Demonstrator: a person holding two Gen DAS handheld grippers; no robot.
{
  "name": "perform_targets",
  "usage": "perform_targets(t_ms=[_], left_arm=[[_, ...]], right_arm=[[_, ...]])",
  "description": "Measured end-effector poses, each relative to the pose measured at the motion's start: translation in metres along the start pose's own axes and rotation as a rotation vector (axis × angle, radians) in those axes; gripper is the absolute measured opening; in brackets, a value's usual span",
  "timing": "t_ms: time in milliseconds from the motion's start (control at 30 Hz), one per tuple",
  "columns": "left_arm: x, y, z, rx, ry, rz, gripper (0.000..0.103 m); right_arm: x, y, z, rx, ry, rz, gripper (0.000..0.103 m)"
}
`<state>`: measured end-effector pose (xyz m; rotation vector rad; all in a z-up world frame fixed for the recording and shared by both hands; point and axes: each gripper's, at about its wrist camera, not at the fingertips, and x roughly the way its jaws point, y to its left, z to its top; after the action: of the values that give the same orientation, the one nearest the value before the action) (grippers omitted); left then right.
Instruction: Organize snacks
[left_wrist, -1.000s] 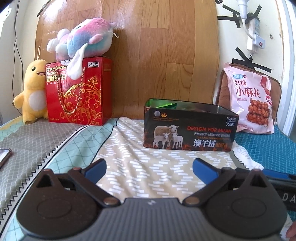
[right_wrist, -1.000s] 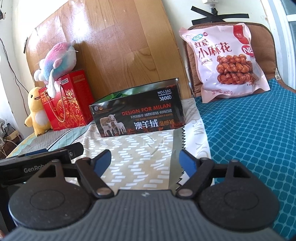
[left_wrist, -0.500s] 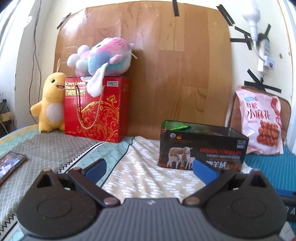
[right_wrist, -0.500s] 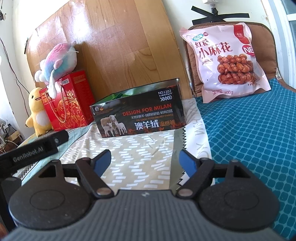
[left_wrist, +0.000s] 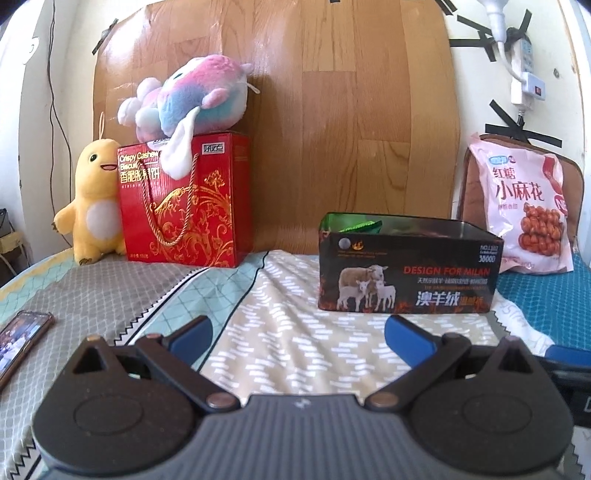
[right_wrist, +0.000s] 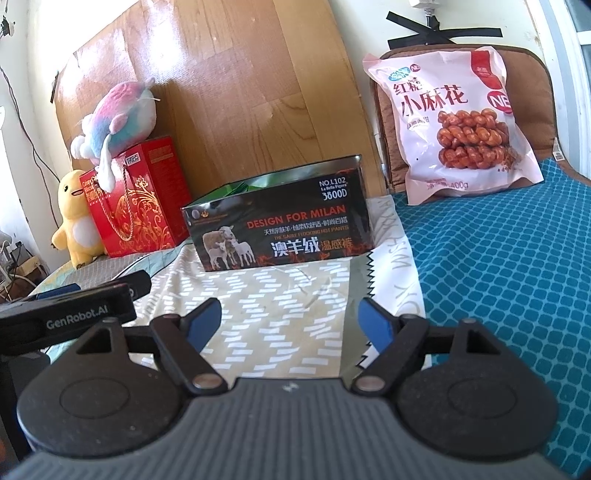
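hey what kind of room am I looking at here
Probably a bedroom, with a bed as the work surface: a patterned bedspread underneath, a wooden headboard-like panel behind, and plush toys beside the red biscuit box.

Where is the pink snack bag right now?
In both wrist views the pink snack bag stands at the back right, leaning on a brown cushion, to the right of the open black tin.
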<state>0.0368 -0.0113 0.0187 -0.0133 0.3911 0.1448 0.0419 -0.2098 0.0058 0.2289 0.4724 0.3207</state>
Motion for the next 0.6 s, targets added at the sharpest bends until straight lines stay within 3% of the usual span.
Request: perform_targets(t_ms=[600], left_arm=[[0.0043, 0.0039, 0.0007, -0.012, 0.026, -0.028, 0.103]], right_arm=[[0.0013, 0.0002, -0.0004, -0.007, 0.008, 0.007, 0.085]])
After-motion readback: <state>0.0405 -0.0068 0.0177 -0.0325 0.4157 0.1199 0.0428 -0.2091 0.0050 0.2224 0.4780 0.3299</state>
